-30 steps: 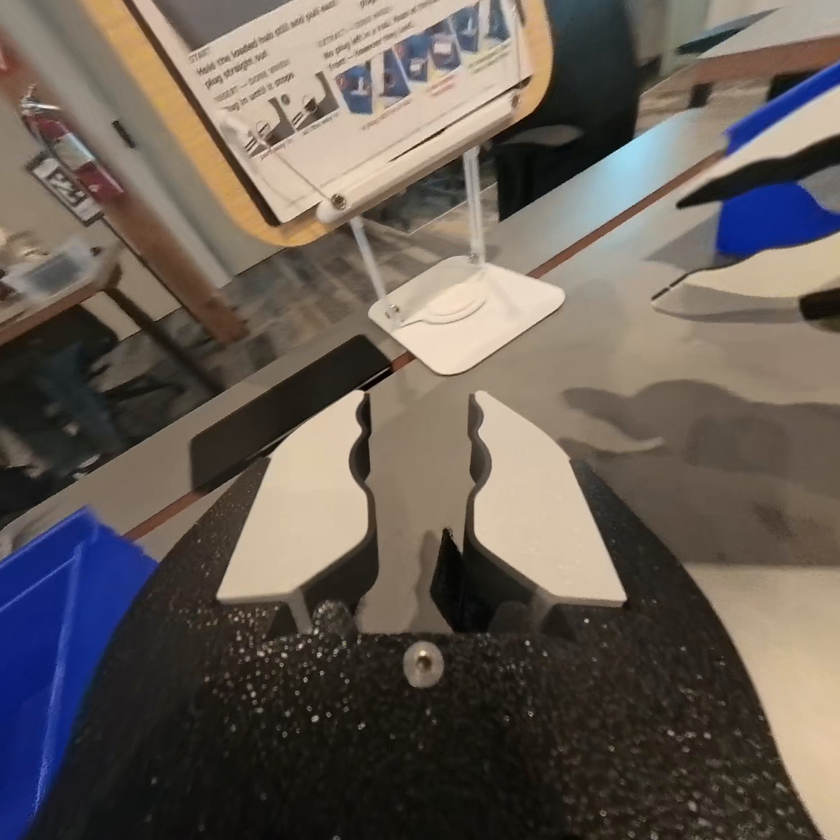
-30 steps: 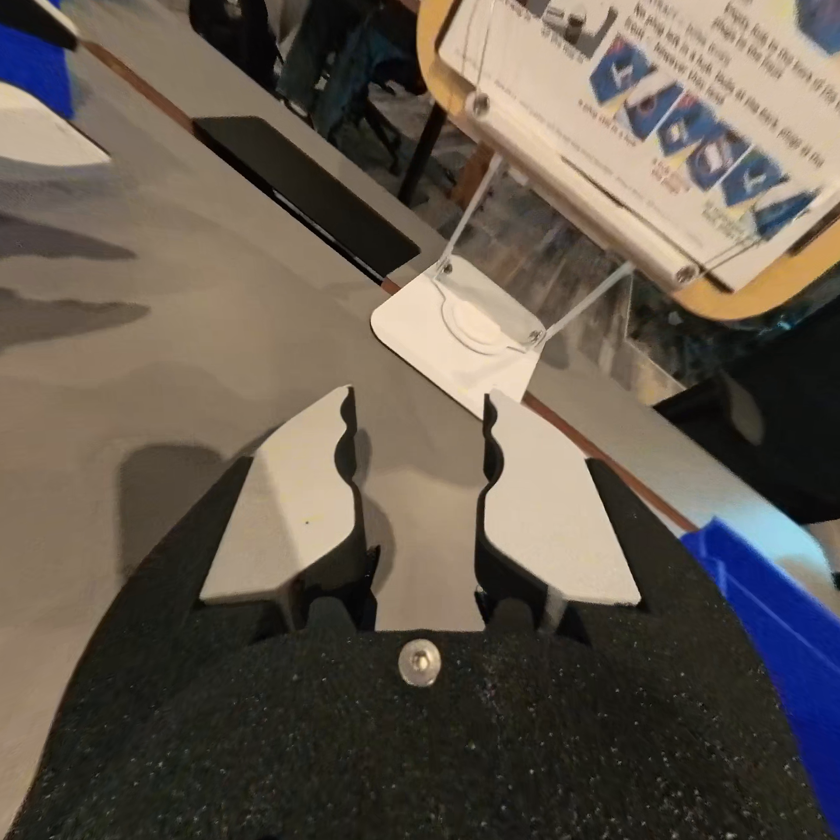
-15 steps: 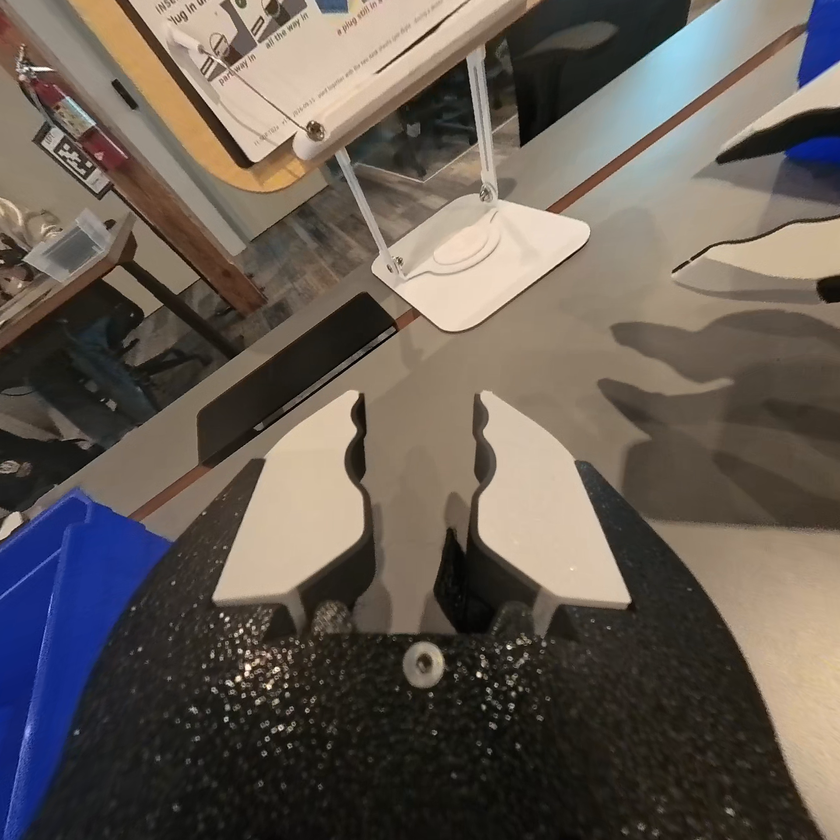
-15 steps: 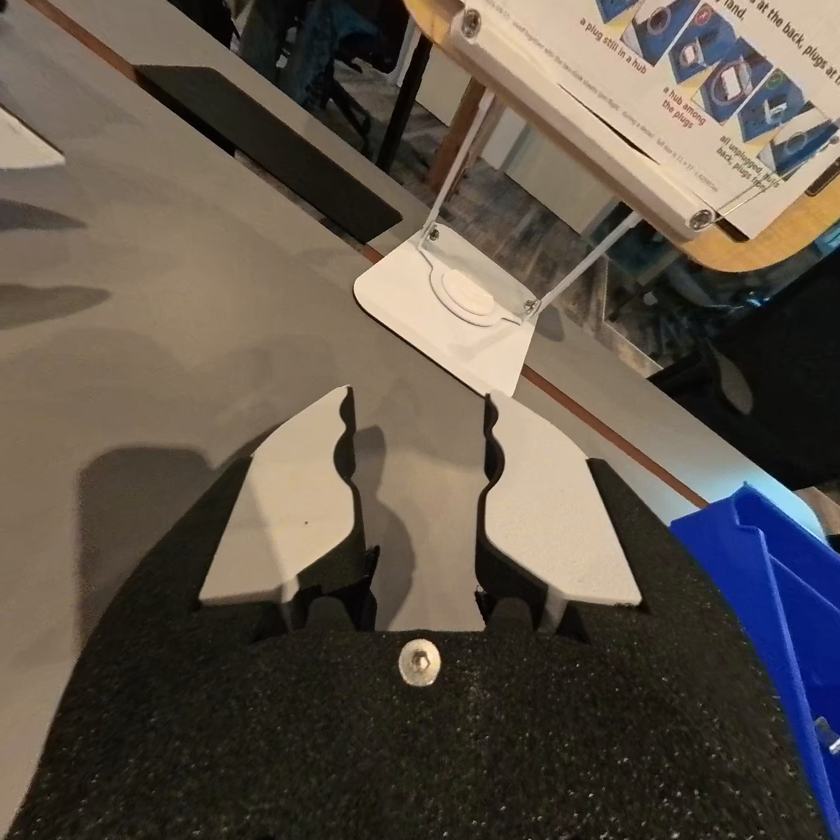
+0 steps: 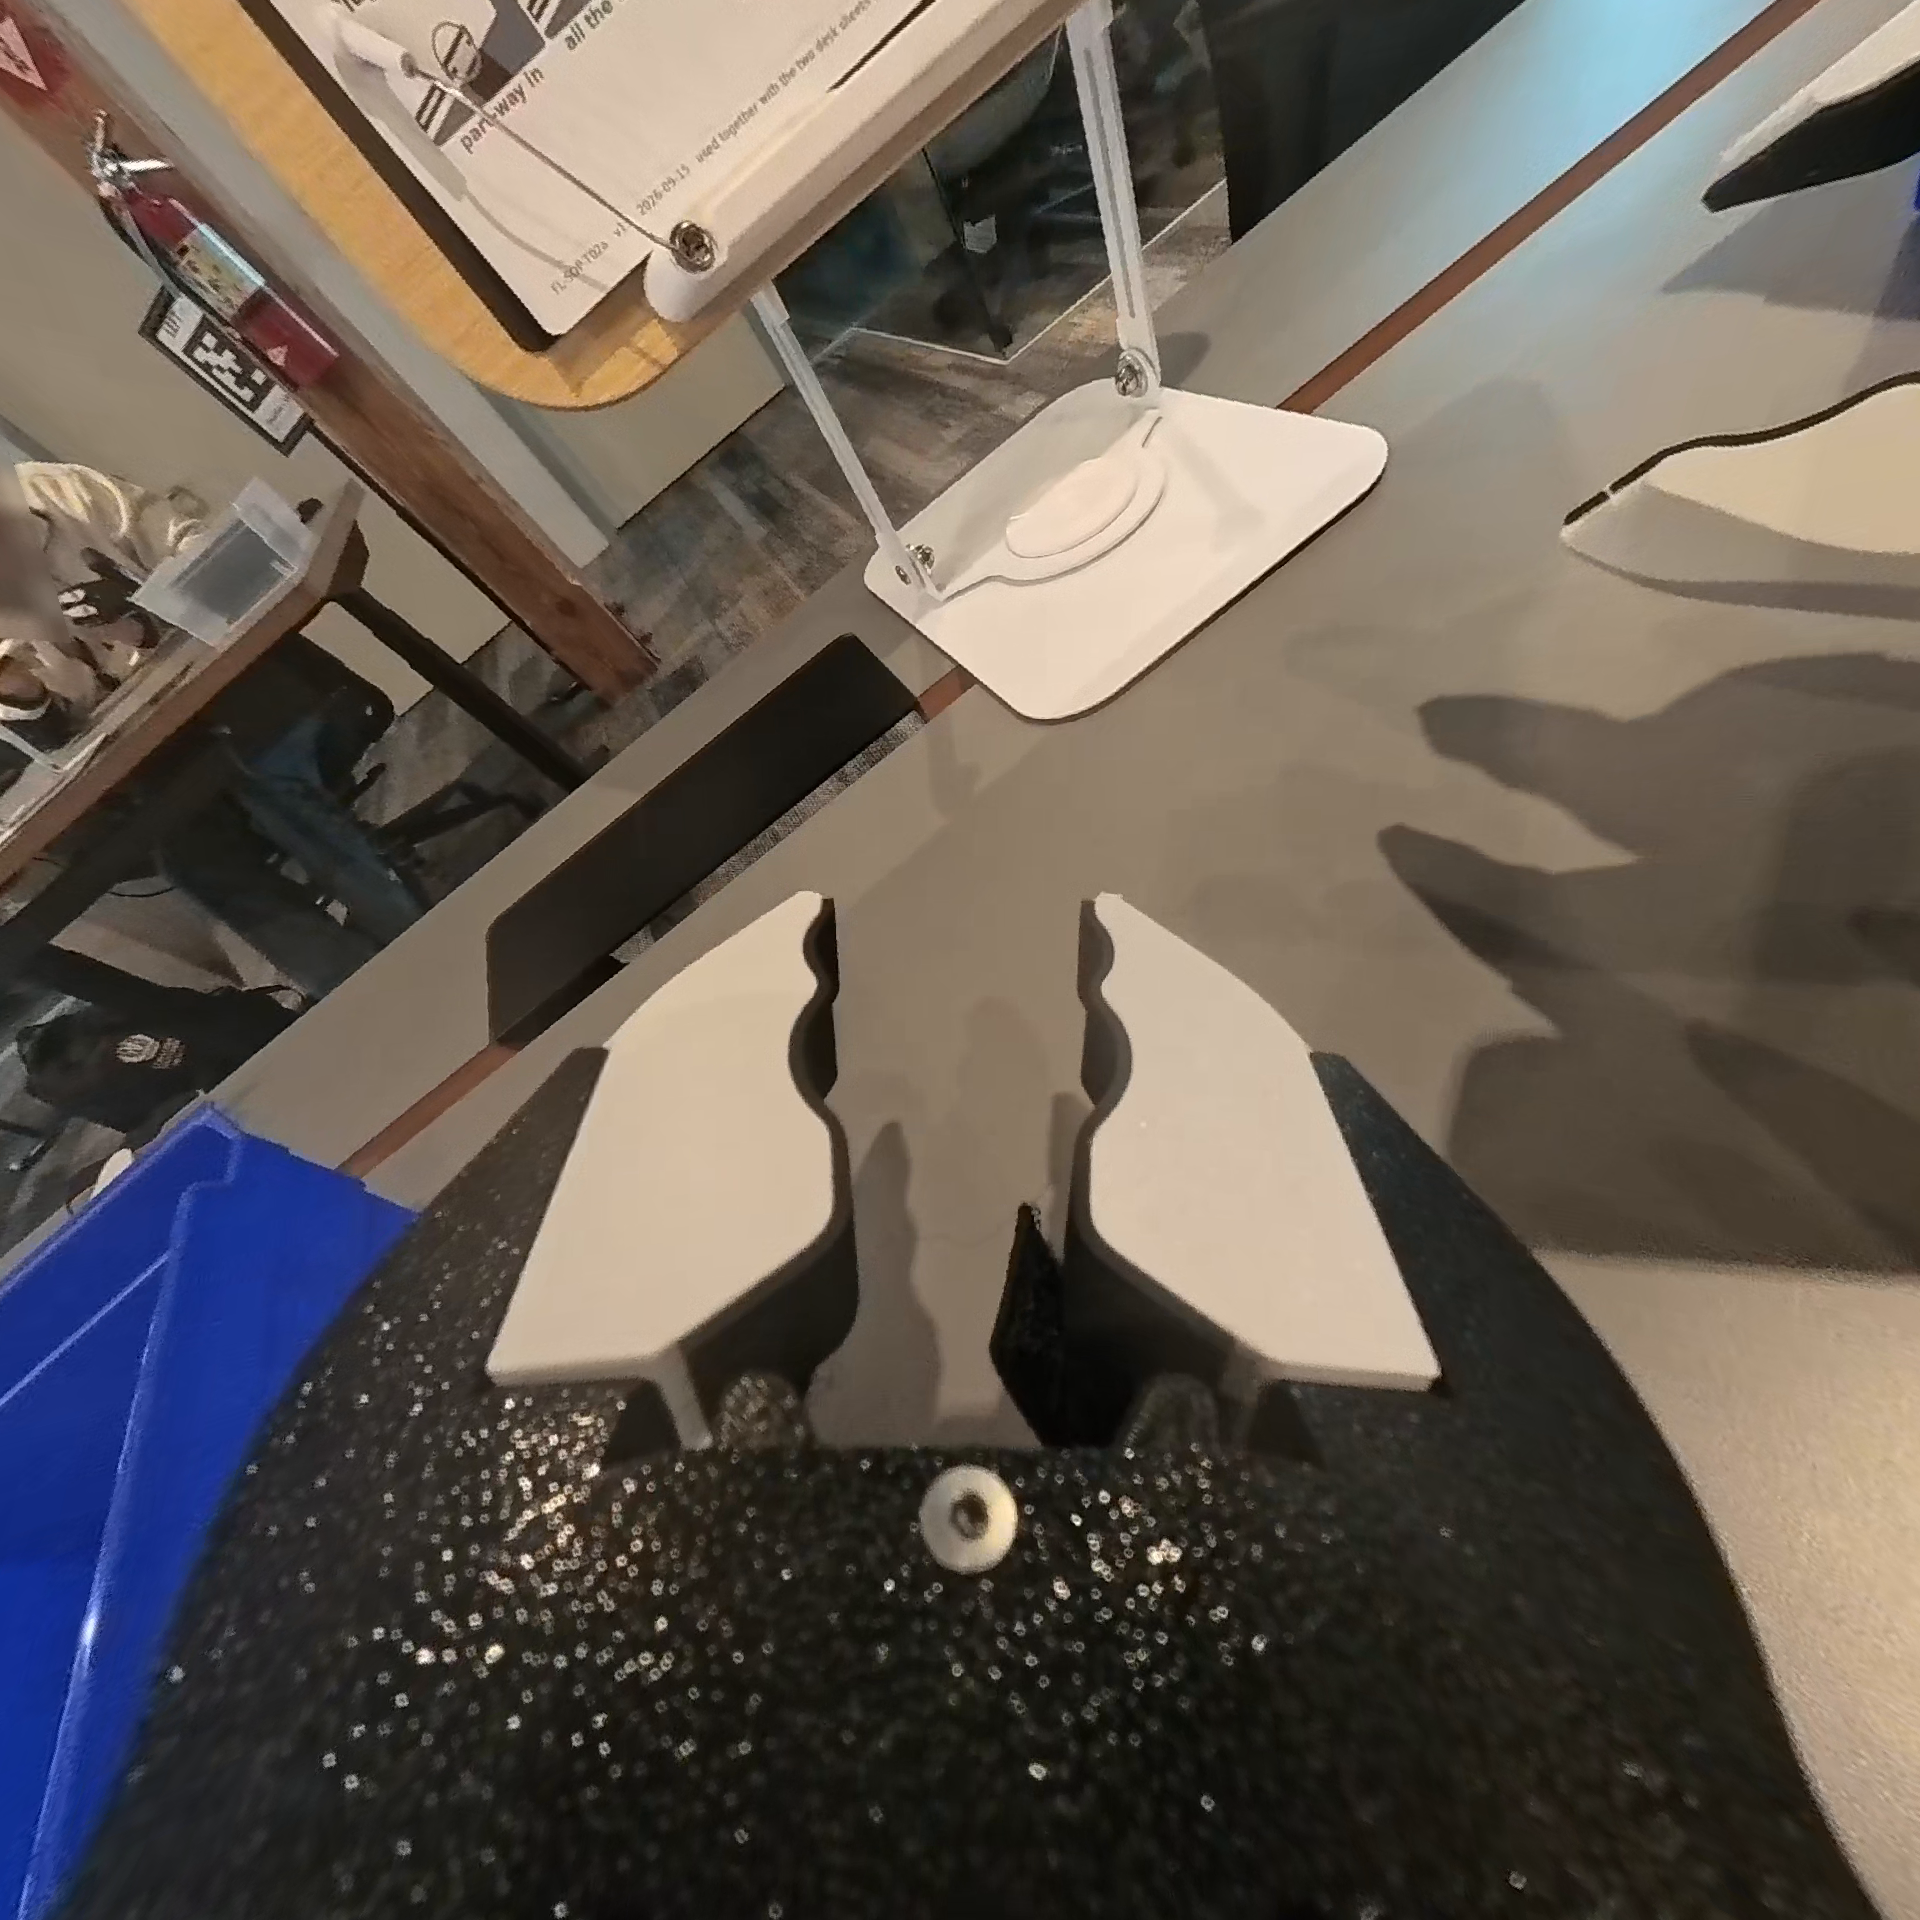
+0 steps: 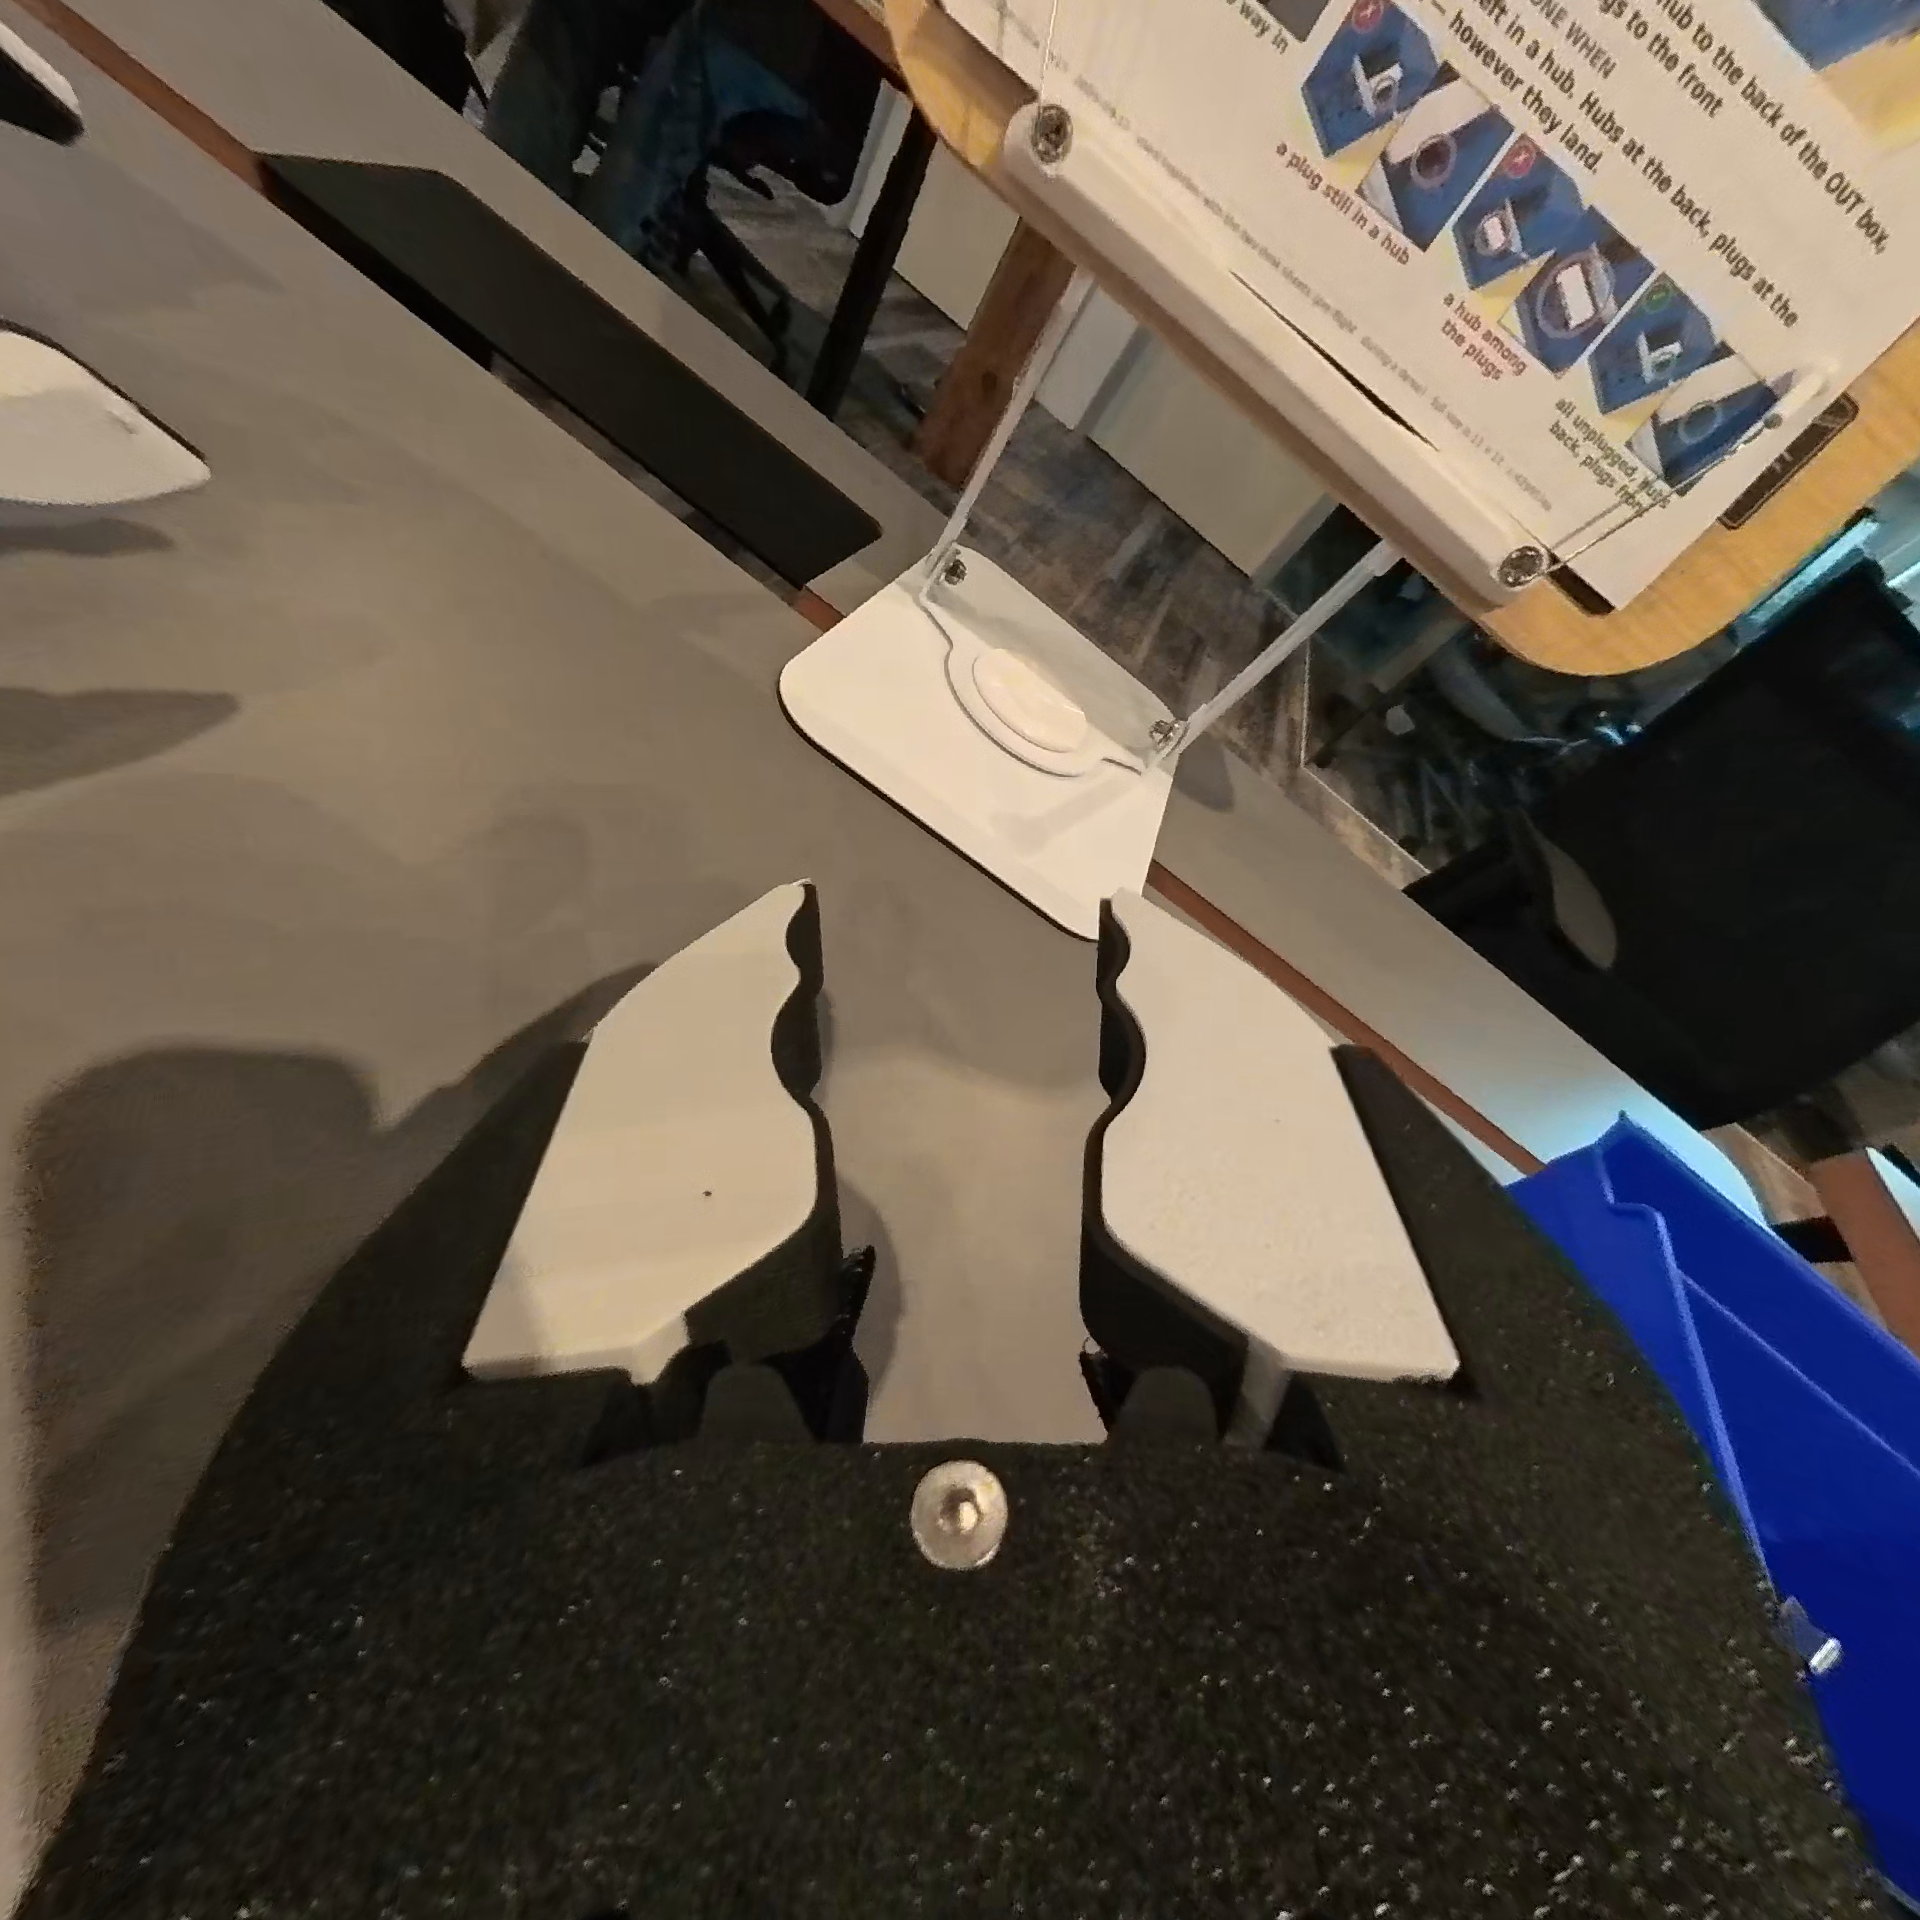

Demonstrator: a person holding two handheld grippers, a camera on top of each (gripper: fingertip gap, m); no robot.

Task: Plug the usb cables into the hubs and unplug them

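Note:
No USB cable or hub shows in either view. My left gripper (image 5: 956,925) is open and empty above the grey table (image 5: 1247,935). My right gripper (image 6: 954,904) is open and empty above the same table (image 6: 416,779). The right gripper's white fingers (image 5: 1766,499) show at the right edge of the left wrist view. A white finger of the left gripper (image 6: 73,436) shows at the left edge of the right wrist view.
A white stand base (image 5: 1132,540) holds a tilted instruction board (image 5: 644,135) at the table's far edge; it also shows in the right wrist view (image 6: 977,748). A blue bin (image 5: 135,1455) sits lower left, another blue bin (image 6: 1787,1403) at lower right. A black panel (image 5: 696,831) lies along the far edge.
Both grippers have dropped lower and moved nearer to the table; the board has slid up out of both views and the blue bins have come further in. Both jaws stay open.

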